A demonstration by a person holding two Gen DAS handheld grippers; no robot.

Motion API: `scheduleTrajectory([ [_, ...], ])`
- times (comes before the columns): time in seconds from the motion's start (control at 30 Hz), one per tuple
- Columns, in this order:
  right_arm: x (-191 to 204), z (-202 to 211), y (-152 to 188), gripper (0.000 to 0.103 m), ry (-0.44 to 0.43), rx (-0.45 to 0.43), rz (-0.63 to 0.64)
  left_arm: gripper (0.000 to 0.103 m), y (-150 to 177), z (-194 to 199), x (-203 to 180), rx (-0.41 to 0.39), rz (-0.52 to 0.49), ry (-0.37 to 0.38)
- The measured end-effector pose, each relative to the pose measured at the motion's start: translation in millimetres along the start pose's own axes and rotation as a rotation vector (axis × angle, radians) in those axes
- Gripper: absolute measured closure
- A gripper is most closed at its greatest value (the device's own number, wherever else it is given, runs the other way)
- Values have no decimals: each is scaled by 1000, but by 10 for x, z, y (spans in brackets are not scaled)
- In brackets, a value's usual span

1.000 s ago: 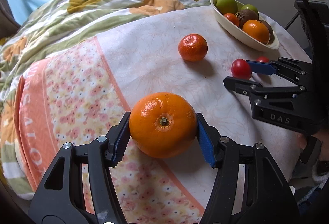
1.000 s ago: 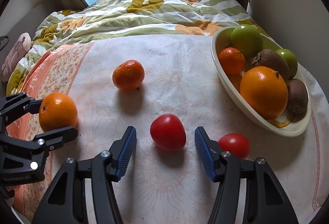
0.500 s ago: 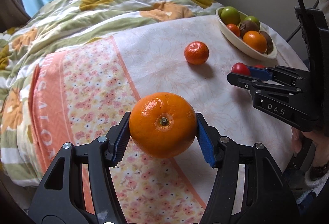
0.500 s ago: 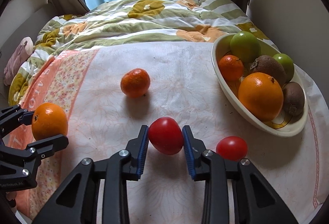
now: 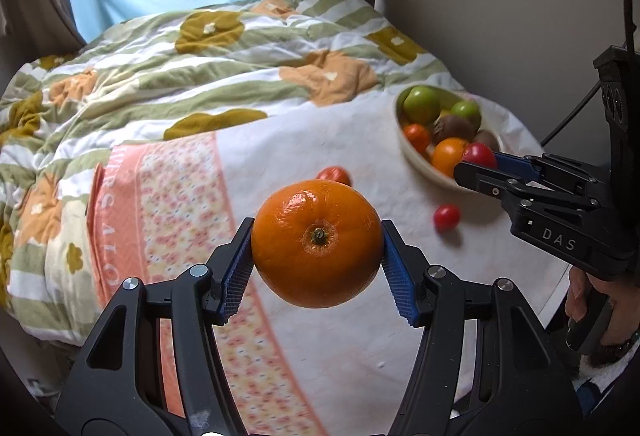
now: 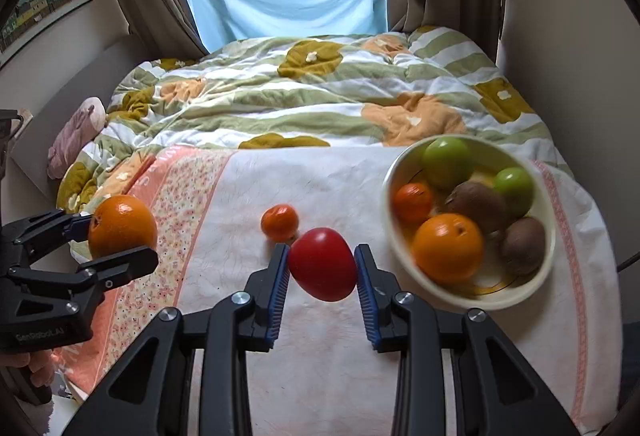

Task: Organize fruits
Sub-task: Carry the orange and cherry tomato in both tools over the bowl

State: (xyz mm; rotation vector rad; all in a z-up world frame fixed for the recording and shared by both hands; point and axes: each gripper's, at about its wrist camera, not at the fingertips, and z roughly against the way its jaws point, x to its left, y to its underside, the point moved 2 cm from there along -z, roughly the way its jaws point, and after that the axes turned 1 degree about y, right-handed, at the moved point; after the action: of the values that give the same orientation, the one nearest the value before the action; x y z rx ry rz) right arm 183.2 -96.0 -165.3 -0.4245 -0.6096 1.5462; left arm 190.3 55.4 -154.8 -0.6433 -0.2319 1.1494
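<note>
My left gripper (image 5: 317, 232) is shut on a big orange (image 5: 316, 242) and holds it in the air above the flowered cloth. The right wrist view shows that orange (image 6: 122, 224) at the left. My right gripper (image 6: 322, 252) is shut on a red tomato (image 6: 322, 264), lifted off the cloth just left of the cream fruit bowl (image 6: 492, 298). The bowl (image 5: 414, 156) holds green apples, kiwis, an orange and a mandarin. One mandarin (image 6: 280, 222) and a second tomato (image 5: 447, 217) lie on the cloth.
The white and pink cloth (image 6: 320, 188) covers the near end of a bed with a green flowered quilt (image 6: 300, 92) behind it. A wall runs close along the right, past the bowl. A person's hand (image 5: 592, 308) grips the right tool's handle.
The right gripper's jaws closed on the red tomato. Both grippers then rose with their fruit, and the bed now looks farther below.
</note>
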Motion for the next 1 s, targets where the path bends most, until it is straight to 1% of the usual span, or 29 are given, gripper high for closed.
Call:
scheduleTrajectory([
  [0.17, -360, 250, -182, 73, -6, -25, 7, 40, -244, 6, -361, -35, 9, 10],
  [0.3, -689, 387, -308, 73, -7, -45, 1, 40, -433, -58, -666, -55, -6, 24],
  [0.43, -971, 438, -395, 73, -7, -54, 7, 40, -604, -199, -958, -62, -24, 31],
  [0.57, -1238, 401, -474, 73, -20, -49, 14, 40, -745, -402, -1185, -63, -25, 36],
  [0.77, -1532, 274, -554, 73, -43, -35, 33, 40, -866, -806, -1366, -38, -6, 26],
  [1.0, -1777, 4, -596, 73, -80, 0, 54, 40, -918, -1304, -1365, 6, 27, -17],
])
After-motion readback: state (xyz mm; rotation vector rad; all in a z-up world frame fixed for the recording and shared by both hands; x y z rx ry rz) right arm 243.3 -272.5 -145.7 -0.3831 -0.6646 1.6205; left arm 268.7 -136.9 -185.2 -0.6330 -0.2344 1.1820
